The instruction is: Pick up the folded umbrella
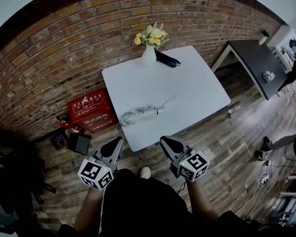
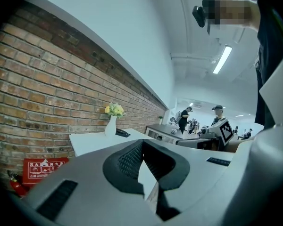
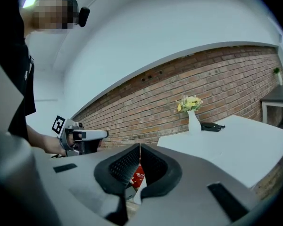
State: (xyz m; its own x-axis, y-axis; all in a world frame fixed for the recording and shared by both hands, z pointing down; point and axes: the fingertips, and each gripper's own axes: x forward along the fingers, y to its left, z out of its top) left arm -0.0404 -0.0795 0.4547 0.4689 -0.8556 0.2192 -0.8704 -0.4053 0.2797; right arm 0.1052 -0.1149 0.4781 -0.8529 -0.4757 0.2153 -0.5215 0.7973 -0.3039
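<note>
Folded grey umbrella (image 1: 143, 113) on white table (image 1: 197, 83)
White flower vase (image 1: 148, 57) at twelve o'clock (yellow blooms (image 1: 151, 34)); left gripper (image 1: 117, 142), right gripper (image 1: 166, 142) closed, empty.

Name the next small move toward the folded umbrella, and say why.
Probably ease the left gripper forward over the table edge and open its jaws: they are shut, it hangs short of the table, and the folded umbrella lies near that front edge.

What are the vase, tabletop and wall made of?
Vase: probably white ceramic, smooth and evenly pale. Tabletop: looks like matte white laminate or painted board, flat and uniform. Wall: bare red brick, mortar lines visible.
</note>
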